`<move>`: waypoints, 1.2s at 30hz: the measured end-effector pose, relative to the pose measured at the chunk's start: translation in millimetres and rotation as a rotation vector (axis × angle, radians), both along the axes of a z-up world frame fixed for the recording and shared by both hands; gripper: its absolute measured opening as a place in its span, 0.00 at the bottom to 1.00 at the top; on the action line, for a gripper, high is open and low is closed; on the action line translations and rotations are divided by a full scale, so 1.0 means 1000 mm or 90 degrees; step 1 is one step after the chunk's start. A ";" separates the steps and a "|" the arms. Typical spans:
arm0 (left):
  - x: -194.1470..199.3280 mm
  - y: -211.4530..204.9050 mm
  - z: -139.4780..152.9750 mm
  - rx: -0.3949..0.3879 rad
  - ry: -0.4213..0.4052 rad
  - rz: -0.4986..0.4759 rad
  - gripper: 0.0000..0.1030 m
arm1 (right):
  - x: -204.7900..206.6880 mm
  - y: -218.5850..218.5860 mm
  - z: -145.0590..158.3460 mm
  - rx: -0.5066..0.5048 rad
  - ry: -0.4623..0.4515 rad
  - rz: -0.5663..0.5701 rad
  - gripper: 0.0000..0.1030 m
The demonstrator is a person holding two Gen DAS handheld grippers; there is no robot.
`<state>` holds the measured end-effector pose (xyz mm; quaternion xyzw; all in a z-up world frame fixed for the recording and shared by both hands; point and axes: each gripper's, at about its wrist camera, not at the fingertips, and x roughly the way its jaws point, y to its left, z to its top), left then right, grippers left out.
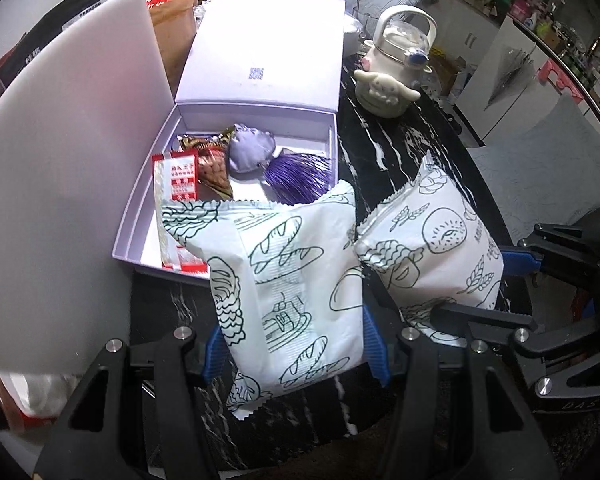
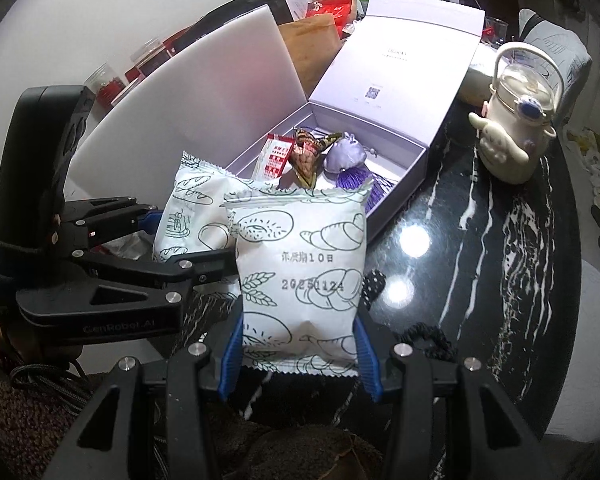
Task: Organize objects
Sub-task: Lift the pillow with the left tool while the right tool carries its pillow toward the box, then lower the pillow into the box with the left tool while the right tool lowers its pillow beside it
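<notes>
My left gripper (image 1: 296,348) is shut on a white bread packet (image 1: 284,276) printed with line drawings, held just in front of the open lavender box (image 1: 134,216). My right gripper (image 2: 300,356) is shut on a second, matching bread packet (image 2: 300,276). In the left wrist view that second packet (image 1: 432,248) hangs to the right, over the black marble table (image 1: 380,152). The box holds red sachets (image 1: 180,178), a brown wrapped dumpling (image 1: 214,164) and a purple tasselled pouch (image 1: 252,148). In the right wrist view the left gripper (image 2: 192,240) holds its packet (image 2: 192,208) at the box's near corner.
A cream teapot (image 1: 396,68) with a cartoon figure stands right of the box. A white board (image 1: 60,184) leans at the left. Brown and red bags (image 1: 172,20) crowd behind the box lid (image 1: 268,44). A black cord (image 2: 424,336) lies on the table (image 2: 480,248).
</notes>
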<state>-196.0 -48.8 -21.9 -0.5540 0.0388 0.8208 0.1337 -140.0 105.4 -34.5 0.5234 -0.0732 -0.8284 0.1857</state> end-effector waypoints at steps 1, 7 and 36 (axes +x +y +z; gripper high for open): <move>-0.002 -0.003 0.000 -0.001 0.001 -0.003 0.53 | -0.003 -0.003 0.000 0.001 -0.001 -0.003 0.48; -0.020 -0.020 -0.004 0.000 0.002 -0.016 0.53 | -0.019 -0.018 -0.003 0.005 -0.004 -0.020 0.48; -0.096 -0.051 -0.043 -0.059 0.004 -0.007 0.53 | -0.105 -0.041 -0.044 0.033 -0.046 -0.022 0.47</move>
